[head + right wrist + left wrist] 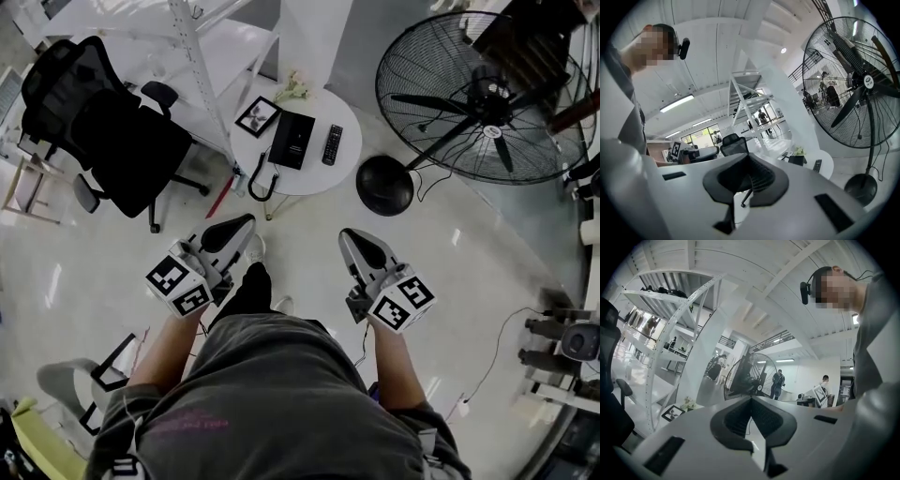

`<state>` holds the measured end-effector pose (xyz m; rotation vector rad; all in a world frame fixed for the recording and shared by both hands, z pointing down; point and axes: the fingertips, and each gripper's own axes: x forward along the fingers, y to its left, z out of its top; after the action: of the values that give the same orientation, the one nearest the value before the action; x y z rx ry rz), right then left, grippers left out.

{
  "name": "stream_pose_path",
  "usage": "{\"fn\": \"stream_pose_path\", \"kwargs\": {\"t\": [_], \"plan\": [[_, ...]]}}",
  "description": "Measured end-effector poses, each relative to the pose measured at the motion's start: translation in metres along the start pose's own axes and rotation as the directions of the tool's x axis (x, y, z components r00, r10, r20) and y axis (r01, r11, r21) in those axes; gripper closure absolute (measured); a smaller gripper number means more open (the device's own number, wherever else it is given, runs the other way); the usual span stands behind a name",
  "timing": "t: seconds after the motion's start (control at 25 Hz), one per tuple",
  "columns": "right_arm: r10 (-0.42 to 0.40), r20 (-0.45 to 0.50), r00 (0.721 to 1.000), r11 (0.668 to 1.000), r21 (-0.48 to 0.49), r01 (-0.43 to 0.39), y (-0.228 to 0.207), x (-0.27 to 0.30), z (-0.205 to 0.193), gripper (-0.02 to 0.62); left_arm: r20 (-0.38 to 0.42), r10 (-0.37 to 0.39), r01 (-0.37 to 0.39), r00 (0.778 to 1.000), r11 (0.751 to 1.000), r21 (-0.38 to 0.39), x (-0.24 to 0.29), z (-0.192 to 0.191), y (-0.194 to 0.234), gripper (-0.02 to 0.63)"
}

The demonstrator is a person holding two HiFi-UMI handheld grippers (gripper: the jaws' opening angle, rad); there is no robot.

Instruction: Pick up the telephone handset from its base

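Both grippers hang in the lower middle of the head view, well apart from the round white counter at upper centre. The left gripper and right gripper each have their jaws clenched on nothing. The telephone handset lies at the counter's lower-left edge, just beside its black base.

Nothing readable here tbh, the fan's hub sticker and the pink shirt print are too blurry
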<state>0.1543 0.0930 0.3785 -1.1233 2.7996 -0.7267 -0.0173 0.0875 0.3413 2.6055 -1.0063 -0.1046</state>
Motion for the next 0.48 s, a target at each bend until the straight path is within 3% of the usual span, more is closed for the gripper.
{"fn": "stream_pose_path", "kwargs": {"t": [0.48], "plan": [[-0.021, -0.024, 0.999, 0.999, 0.032, 0.022, -0.047, 0.096, 0.022, 0.574, -0.038, -0.036, 0.034, 0.999, 0.999, -0.036, 0.054, 0.017, 0.096, 0.592]]}}
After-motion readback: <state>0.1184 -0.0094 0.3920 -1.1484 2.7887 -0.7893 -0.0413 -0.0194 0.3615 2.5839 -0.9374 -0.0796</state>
